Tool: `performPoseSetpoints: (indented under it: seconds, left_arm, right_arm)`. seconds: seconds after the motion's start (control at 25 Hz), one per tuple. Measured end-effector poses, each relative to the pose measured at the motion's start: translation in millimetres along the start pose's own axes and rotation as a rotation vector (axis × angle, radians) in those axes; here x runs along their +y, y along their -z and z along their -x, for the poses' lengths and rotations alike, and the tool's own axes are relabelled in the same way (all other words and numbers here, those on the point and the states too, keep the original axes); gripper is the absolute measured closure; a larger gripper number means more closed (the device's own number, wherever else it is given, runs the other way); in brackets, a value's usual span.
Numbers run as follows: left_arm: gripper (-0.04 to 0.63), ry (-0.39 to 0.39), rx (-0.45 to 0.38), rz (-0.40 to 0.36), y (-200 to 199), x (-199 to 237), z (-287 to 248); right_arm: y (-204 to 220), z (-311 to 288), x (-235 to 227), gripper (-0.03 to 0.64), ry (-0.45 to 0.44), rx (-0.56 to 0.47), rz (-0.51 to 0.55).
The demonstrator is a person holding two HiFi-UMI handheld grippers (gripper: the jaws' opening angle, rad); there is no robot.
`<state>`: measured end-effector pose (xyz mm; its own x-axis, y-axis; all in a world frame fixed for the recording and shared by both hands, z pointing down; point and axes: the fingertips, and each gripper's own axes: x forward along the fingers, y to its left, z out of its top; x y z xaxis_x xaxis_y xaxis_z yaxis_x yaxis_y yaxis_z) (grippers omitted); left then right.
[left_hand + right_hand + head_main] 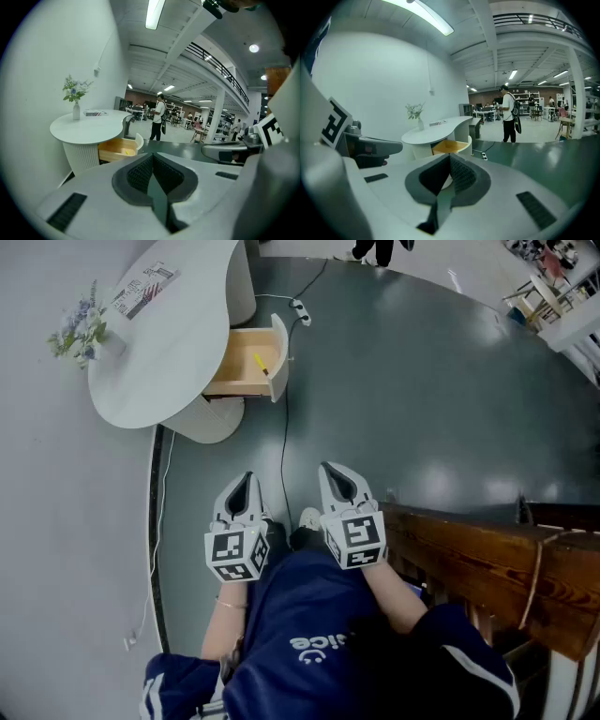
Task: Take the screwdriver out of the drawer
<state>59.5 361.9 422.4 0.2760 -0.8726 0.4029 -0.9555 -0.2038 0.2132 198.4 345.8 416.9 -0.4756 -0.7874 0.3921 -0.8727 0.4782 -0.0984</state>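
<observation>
We hold both claws clenched on nothing. The left gripper (244, 482) and right gripper (336, 472) hang side by side over the floor (422, 399), well apart from the open drawer (279, 356) and pointing toward it. The yellow screwdriver (261, 364) lies inside the drawer, near its front panel. The head view shows it plainly from above. The left gripper view catches only a yellow speck in the drawer, and the right gripper view shows just the drawer's wood. The drawer juts from under a white table (159, 352).
</observation>
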Motion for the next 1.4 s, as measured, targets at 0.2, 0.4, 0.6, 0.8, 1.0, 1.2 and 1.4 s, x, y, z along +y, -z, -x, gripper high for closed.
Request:
performPoseSetpoints:
  seconds: [0.2, 0.4, 0.6, 0.8, 1.0, 1.2, 1.4]
  left_arm:
    - [0.591, 0.002, -0.003, -0.010, -0.3, 2.1, 5.1]
    - [0.591, 0.005, 0.000, 0.001, -1.4, 21.8, 8.4]
    - [0.591, 0.029, -0.001, 0.014, -3.4, 41.5, 7.7]
    - [0.591, 0.086, -0.009, -0.004, -11.0, 60.4, -1.5]
    - [0.591, 0.132, -0.023, -0.043, -22.0, 82.4, -7.1]
    - [0.591, 0.151, -0.022, -0.034, -26.6, 104.3, -7.8]
    - [0.591, 0.142, -0.028, -0.013, -30.6, 118.2, -9.5]
  right_arm:
    - [13.6, -1.8, 15.8, 0.611, -0.022, 0.048, 0.018]
    - [7.5, -19.9, 27.7, 0.611, -0.018, 0.057, 0.029]
    - [2.8, -29.8, 35.2, 0.609, 0.019, 0.051, -0.025]
    - [-0.5, -46.1, 41.0, 0.609, 0.076, 0.051, -0.085]
    - [-8.7, -62.9, 53.5, 0.609, 0.132, 0.031, -0.067]
    - [-16.7, -72.4, 67.4, 0.609, 0.165, -0.013, -0.085]
    - [-21.9, -76.4, 73.2, 0.609, 0.162, -0.026, -0.043]
